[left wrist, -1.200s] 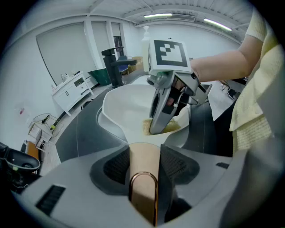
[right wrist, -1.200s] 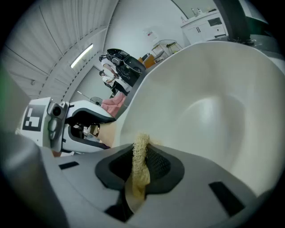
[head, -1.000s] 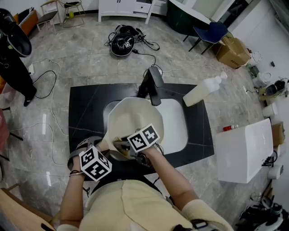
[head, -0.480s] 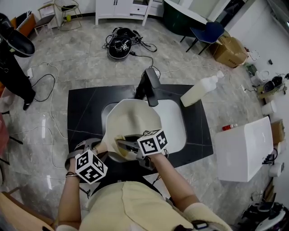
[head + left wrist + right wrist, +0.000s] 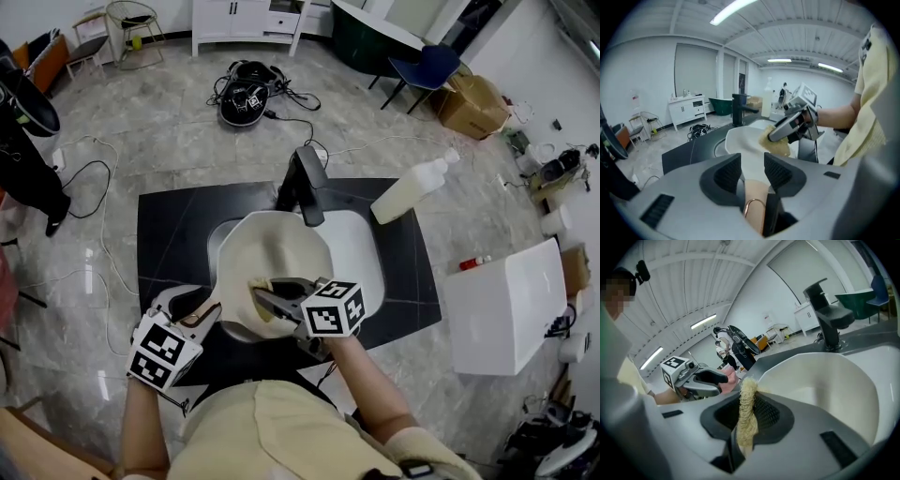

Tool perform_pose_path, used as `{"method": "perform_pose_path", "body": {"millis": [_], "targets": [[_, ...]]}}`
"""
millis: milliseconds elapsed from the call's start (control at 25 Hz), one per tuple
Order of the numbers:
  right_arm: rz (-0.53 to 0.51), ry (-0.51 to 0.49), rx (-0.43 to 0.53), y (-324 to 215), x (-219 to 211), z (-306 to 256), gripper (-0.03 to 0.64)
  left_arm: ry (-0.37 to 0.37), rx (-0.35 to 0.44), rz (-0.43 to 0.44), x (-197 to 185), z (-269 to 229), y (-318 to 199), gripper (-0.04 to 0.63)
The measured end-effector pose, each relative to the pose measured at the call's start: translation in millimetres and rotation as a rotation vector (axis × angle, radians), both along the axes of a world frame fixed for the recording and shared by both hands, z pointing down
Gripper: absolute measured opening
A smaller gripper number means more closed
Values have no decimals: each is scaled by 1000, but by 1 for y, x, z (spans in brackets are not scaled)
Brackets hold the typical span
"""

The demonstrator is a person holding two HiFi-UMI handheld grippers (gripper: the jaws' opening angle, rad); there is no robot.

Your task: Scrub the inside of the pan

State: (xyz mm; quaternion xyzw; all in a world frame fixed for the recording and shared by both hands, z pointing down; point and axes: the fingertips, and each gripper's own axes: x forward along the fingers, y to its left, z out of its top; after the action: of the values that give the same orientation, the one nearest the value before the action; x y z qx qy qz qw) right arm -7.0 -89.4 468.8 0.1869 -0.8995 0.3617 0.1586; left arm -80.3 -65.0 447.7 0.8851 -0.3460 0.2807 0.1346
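A cream pan [image 5: 272, 253] sits tilted over the white sink [image 5: 364, 251]. Its tan handle [image 5: 202, 313] points to the lower left. My left gripper [image 5: 192, 312] is shut on that handle [image 5: 757, 201], and its jaws have just been closing with the handle between them. In the left gripper view the handle lies between the left gripper's [image 5: 752, 171] dark pads. My right gripper [image 5: 267, 295] is shut on a yellow scrub pad [image 5: 254, 285] just inside the pan's near rim. The right gripper view shows the fibrous pad [image 5: 746, 425] clamped upright before the pan's inner wall [image 5: 825, 380].
A black faucet [image 5: 307, 183] stands behind the sink on the black counter [image 5: 173, 234]. A white bottle [image 5: 412, 187] lies at the counter's back right corner. A white box [image 5: 511, 305] stands to the right. Cables and a bag [image 5: 244, 94] lie on the floor behind.
Both grippers have risen. The left gripper rolled and slid to the lower left along the handle, its jaws narrowing. The right gripper shifted right with the pad. The pan's near side has come up.
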Motion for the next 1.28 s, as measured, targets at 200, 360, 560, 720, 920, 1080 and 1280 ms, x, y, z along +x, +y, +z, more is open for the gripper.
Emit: {"method": "perform_pose_path", "body": {"millis": [200,360,560,720,920,1080,1280], "targets": [[37,24,66,-3,7,-19,71,213,10,-99,-4,-35,-6,127],[65,38,118,-5,11,-31,71,341,15,-184,-11,-54,-11,97],[105,60,169,-10,13,-37,69,432,5,-268,-23,-59,-16,68],[131,62,184,-11,15,-40,67,430,14,-320,-31,-57,-16,43],[178,77,196,-16,19,-43,67,371,43,-392,-42,-55,-18,28],[216,97,202,-18,20,-42,67,194,86,-418,-47,-46,-18,23],[237,133,233,-19,20,-39,66,28,133,-409,-47,-40,-16,23]]}}
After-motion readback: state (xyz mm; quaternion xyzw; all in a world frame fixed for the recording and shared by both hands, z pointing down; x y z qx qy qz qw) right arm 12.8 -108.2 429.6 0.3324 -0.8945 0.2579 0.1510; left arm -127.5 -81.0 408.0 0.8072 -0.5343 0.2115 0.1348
